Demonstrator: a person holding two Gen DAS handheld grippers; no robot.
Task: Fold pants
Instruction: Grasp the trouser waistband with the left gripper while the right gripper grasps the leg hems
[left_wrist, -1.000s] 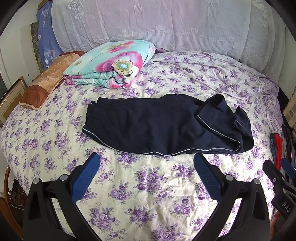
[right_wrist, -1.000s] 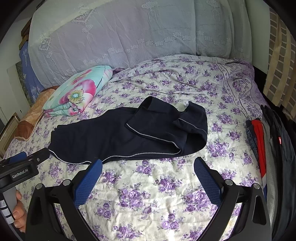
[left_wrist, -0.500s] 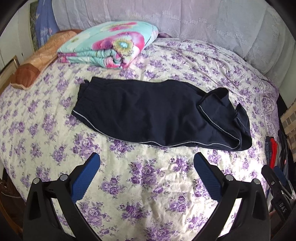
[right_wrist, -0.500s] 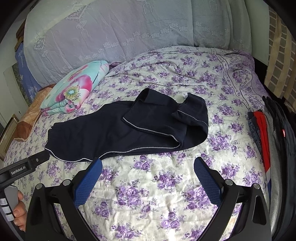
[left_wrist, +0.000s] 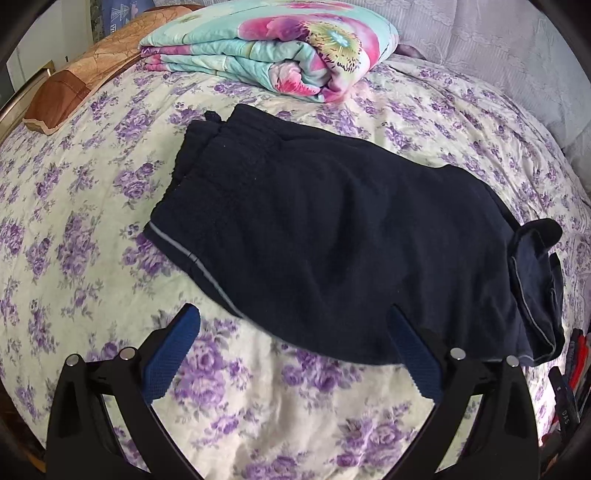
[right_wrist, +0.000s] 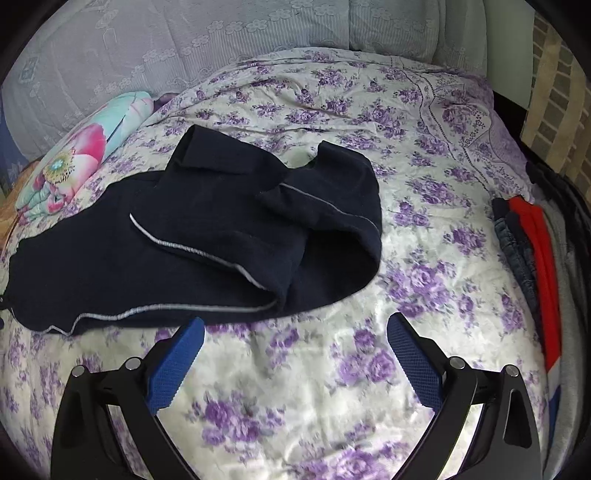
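Dark navy pants (left_wrist: 332, 236) with a thin grey side stripe lie flat on the floral bedsheet, waistband at the left and leg ends bunched at the right. My left gripper (left_wrist: 295, 321) hovers open just over their near edge, nothing between its blue pads. In the right wrist view the pants (right_wrist: 207, 236) show the leg ends folded back in a loose heap. My right gripper (right_wrist: 295, 332) is open at the near edge of that heap, holding nothing.
A folded floral quilt (left_wrist: 273, 48) lies behind the waistband, a brown pillow (left_wrist: 62, 88) further left. A stack of folded clothes (right_wrist: 528, 258) sits at the bed's right edge. Lace-covered pillows (right_wrist: 221, 40) line the headboard. Bare sheet (right_wrist: 424, 155) spreads right of the pants.
Both grippers have moved forward and down toward the pants, which now fill much more of each view. The pants have not moved. Both grippers stay open.
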